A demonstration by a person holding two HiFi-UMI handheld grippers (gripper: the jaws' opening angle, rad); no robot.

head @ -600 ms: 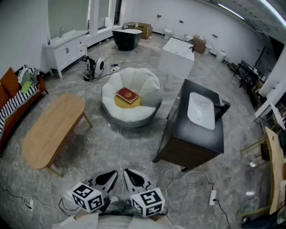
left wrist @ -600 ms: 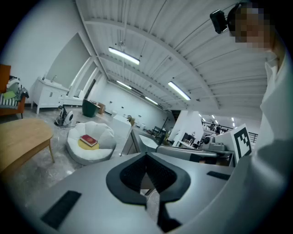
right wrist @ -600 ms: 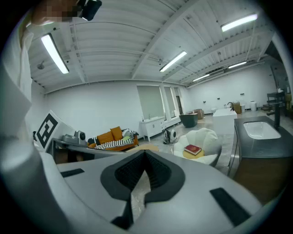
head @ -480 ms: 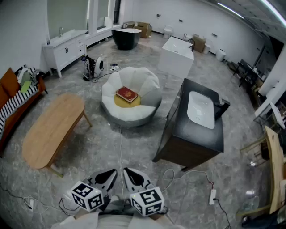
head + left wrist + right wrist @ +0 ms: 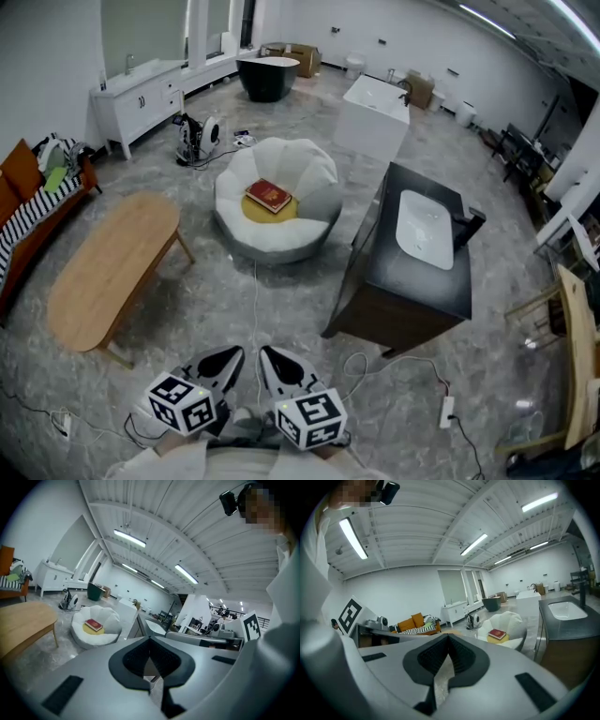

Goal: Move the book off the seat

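Note:
A red book (image 5: 268, 196) lies on a yellow cushion in the middle of a white shell-shaped seat (image 5: 314, 173), far ahead on the floor. The left gripper view shows the book (image 5: 94, 625) small on the seat (image 5: 105, 638) at left; in the right gripper view the book (image 5: 497, 633) and the seat (image 5: 511, 619) are at right. My left gripper (image 5: 232, 356) and right gripper (image 5: 266, 357) are held side by side at the bottom of the head view, well short of the seat. Both are shut with nothing between the pads.
An oval wooden table (image 5: 111, 270) stands left of the seat. A dark cabinet with a white sink (image 5: 405, 286) stands to its right. A white cable (image 5: 254, 298) runs over the floor from the seat towards me. An orange striped sofa (image 5: 26, 220) lines the left wall.

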